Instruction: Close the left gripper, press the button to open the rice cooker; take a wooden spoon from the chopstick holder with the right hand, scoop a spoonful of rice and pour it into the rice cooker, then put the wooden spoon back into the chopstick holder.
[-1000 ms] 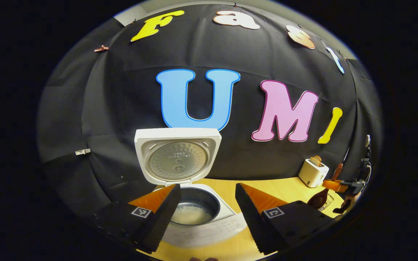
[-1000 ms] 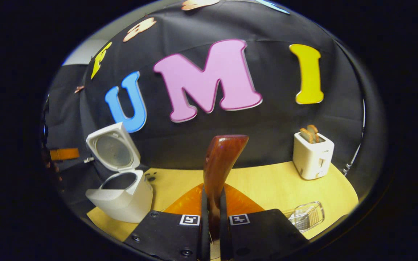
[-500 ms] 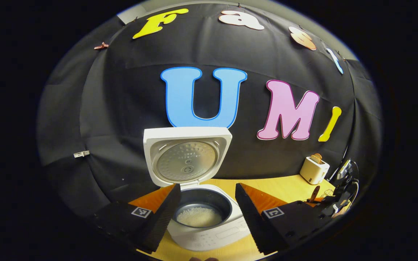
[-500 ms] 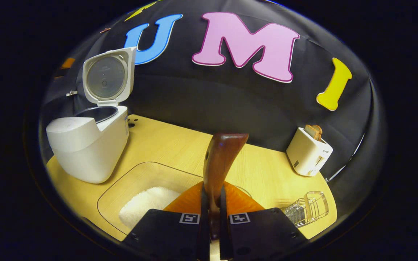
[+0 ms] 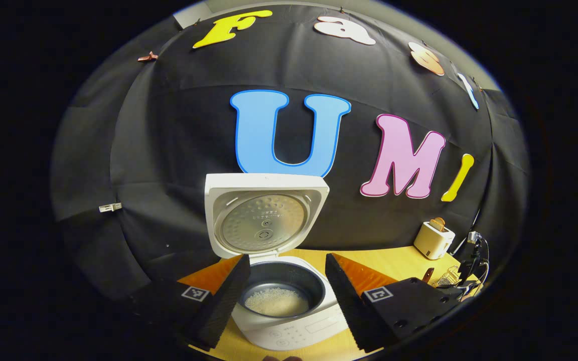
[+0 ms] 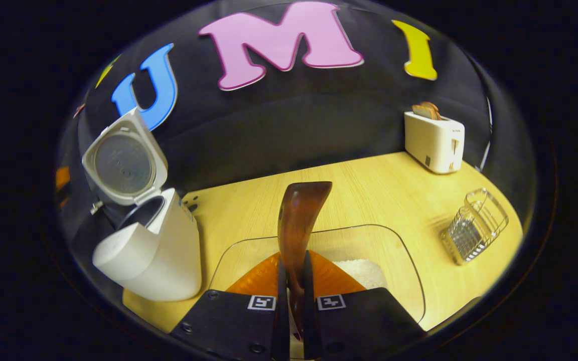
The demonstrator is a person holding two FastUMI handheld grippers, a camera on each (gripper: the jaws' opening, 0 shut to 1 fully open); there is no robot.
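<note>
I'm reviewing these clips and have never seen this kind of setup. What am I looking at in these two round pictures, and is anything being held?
There is no robot: a person holds a two-finger gripper in each hand, each carrying a fisheye camera. In the left gripper view, the left gripper is open, facing a white rice cooker whose lid stands up; rice lies in the pot. In the right gripper view, the right gripper is shut on a wooden spoon, above a clear tray with rice. On the wooden table also stand a toaster and a wire chopstick holder.
</note>
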